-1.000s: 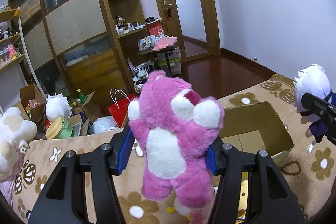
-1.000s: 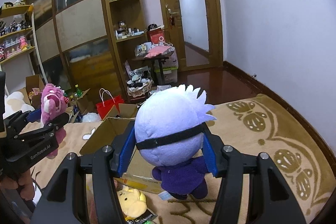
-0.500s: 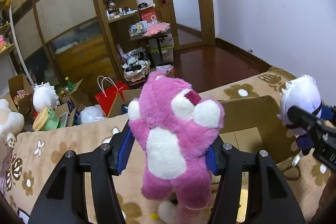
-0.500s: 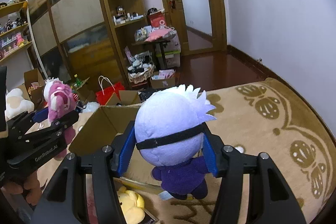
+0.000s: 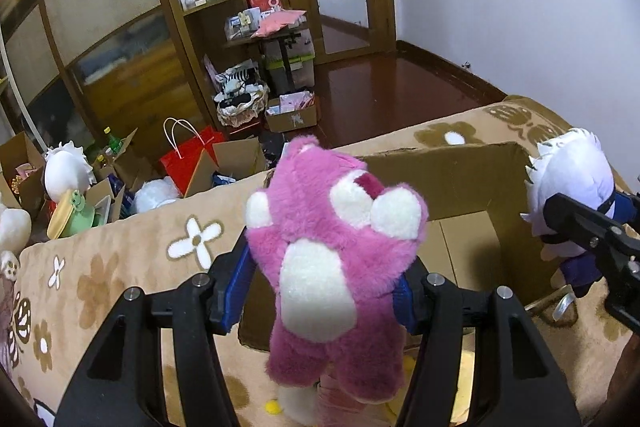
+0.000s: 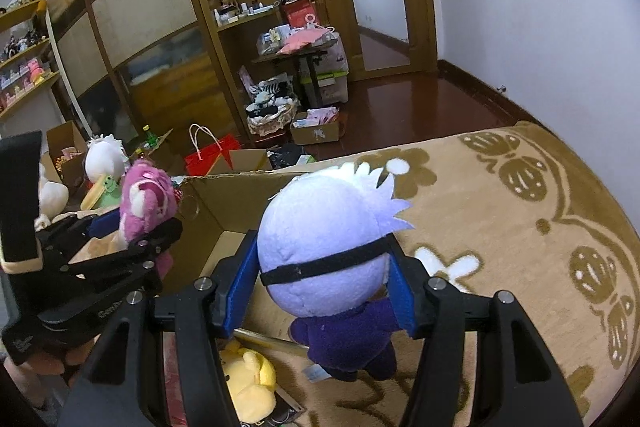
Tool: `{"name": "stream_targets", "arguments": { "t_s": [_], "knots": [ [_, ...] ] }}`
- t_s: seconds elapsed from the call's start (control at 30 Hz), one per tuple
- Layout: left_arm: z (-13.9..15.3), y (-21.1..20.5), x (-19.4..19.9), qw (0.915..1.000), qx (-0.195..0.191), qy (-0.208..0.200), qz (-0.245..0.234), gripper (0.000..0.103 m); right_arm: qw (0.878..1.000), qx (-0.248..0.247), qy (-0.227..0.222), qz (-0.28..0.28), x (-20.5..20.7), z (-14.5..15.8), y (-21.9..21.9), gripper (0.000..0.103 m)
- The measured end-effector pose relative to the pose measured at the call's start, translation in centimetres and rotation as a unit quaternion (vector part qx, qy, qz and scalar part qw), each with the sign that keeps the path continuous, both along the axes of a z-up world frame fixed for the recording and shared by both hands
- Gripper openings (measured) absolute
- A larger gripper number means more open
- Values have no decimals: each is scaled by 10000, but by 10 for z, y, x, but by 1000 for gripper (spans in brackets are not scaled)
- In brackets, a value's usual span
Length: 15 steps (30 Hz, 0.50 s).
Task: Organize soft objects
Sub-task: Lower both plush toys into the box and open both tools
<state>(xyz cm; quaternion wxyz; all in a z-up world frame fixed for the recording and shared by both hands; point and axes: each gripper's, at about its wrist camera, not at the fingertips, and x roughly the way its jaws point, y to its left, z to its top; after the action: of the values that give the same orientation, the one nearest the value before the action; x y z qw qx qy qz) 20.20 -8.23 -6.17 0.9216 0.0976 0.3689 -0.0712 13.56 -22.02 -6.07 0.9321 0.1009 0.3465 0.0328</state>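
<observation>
We have the blanket (image 6: 500, 211), tan pile with brown flower and bug prints, under everything. On it the box (image 5: 460, 187), plain corrugated cardboard, flaps up, open top, looks empty inside. Left gripper (image 5: 324, 291) is clamped on the pink bear (image 5: 340, 259), shaggy fur with white belly and brows, held upright at the box's near left edge. Right gripper (image 6: 320, 287) is clamped on the doll (image 6: 328, 259), smooth round lilac head, black band, purple body, at the near right edge. A yellow plush (image 6: 248, 387) lies below. We should carry both over the opening, lower past the rim, then release, one at a time so the grippers don't collide.
</observation>
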Motion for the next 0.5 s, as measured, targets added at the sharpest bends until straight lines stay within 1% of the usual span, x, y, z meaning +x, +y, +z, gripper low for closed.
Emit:
{"name": "stream_targets", "arguments": {
  "t_s": [0.1,0.13,0.2,0.27,0.33,0.4,0.5],
  "knots": [
    [-3,1,1,10000,16,70,-9,60,10000,44,17,8,1,-1,-1,63],
    [-4,1,2,9999,38,105,-3,64,10000,47,18,19,0,-1,-1,63],
    [-6,1,1,9999,140,31,69,67,10000,71,8,43,0,-1,-1,63],
    [-6,0,-1,9996,251,-45,110,73,9999,115,-25,68,0,0,-3,63],
    [-5,1,-2,9996,264,-69,123,82,9998,123,-96,90,-1,2,-3,63],
    [-5,2,-2,9997,207,-77,140,82,9998,105,-120,132,-1,3,-2,65],
    [-4,6,-2,9995,212,-56,215,85,9998,31,-112,140,-1,4,-1,71]
  ]
}}
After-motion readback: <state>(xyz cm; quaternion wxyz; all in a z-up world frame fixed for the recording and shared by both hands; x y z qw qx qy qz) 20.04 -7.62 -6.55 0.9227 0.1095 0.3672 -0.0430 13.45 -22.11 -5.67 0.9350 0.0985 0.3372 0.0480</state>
